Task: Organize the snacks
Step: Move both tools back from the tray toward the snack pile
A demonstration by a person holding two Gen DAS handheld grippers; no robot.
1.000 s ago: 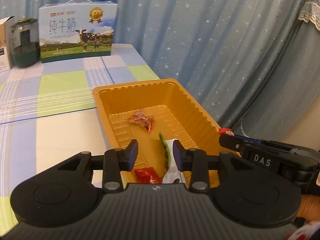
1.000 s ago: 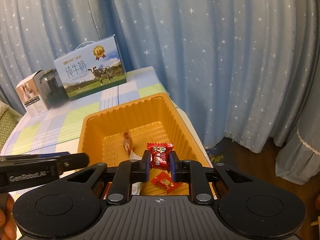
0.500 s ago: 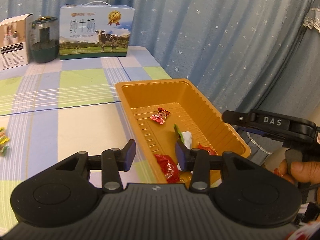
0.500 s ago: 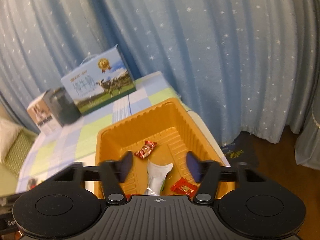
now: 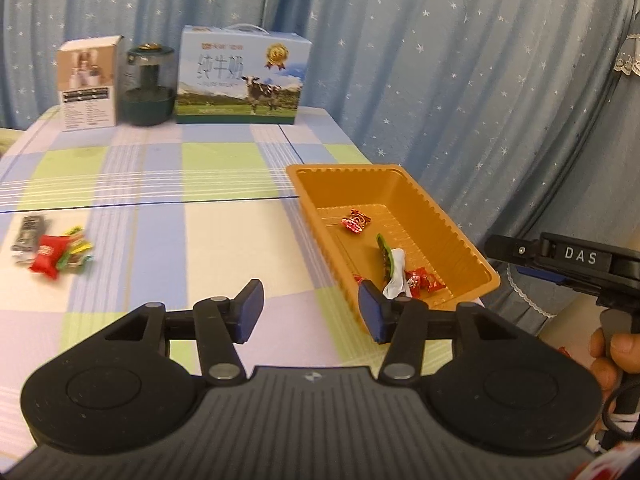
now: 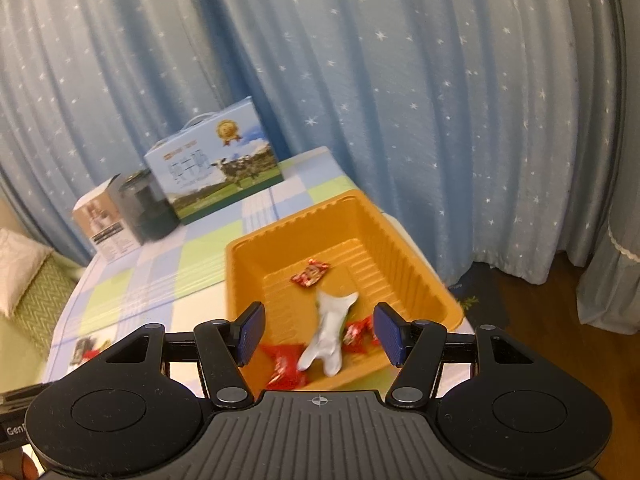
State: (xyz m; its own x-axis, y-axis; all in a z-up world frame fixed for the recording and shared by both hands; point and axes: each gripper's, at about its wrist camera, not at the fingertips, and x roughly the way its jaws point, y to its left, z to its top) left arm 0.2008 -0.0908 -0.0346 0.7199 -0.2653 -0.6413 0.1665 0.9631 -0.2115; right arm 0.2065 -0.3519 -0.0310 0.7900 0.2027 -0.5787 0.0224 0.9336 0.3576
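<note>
Snacks (image 6: 325, 330) lie in the orange tray (image 6: 416, 268); left claw (image 5: 307, 312) and right claw (image 6: 320, 334) both released.

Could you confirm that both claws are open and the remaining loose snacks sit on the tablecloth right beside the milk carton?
Not quite: the left wrist view shows the loose snacks near the table's left edge, far from the milk carton. Both the left claw and right claw are open.

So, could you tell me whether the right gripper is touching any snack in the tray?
Apart: the right wrist view shows the right gripper open and empty above the tray.
</note>
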